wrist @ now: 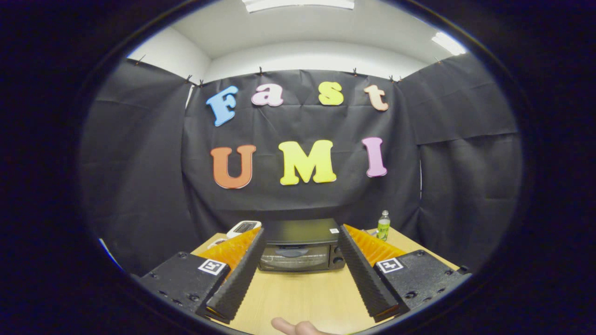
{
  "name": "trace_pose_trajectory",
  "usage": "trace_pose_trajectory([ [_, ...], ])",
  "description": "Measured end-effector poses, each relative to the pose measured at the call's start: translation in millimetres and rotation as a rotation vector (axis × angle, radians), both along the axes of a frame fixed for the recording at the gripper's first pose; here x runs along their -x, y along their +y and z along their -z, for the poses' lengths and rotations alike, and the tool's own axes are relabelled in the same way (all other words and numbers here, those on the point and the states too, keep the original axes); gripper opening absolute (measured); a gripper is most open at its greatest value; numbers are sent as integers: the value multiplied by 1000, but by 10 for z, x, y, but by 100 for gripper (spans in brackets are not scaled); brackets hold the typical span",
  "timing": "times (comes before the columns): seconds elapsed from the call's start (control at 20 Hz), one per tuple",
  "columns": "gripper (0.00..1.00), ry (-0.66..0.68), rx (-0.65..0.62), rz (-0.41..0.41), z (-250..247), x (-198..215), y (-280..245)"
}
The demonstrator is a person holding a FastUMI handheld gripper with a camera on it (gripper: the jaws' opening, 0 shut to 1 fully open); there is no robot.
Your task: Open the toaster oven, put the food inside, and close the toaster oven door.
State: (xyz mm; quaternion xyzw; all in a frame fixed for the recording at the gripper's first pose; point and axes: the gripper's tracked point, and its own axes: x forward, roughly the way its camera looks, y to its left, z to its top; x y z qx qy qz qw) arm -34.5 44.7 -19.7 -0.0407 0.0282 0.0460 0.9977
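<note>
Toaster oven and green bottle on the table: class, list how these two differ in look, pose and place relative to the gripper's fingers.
The toaster oven is a dark, wide, low box with its door shut; the green bottle is a slim, upright, pale green container with a cap. The toaster oven sits beyond the open gripper, framed between its fingers; the green bottle stands off to the right, behind the right finger. Both rest on the wooden table, untouched.

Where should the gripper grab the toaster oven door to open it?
Probably along the door's top edge, coming straight from the front. The toaster oven faces the open gripper, door shut; any handle is too small to make out here.
</note>
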Motion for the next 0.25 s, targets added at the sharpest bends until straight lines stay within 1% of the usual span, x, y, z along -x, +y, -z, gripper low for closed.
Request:
trace_pose_trajectory([
  [0.25,100,28,5,-28,132,-25,72],
])
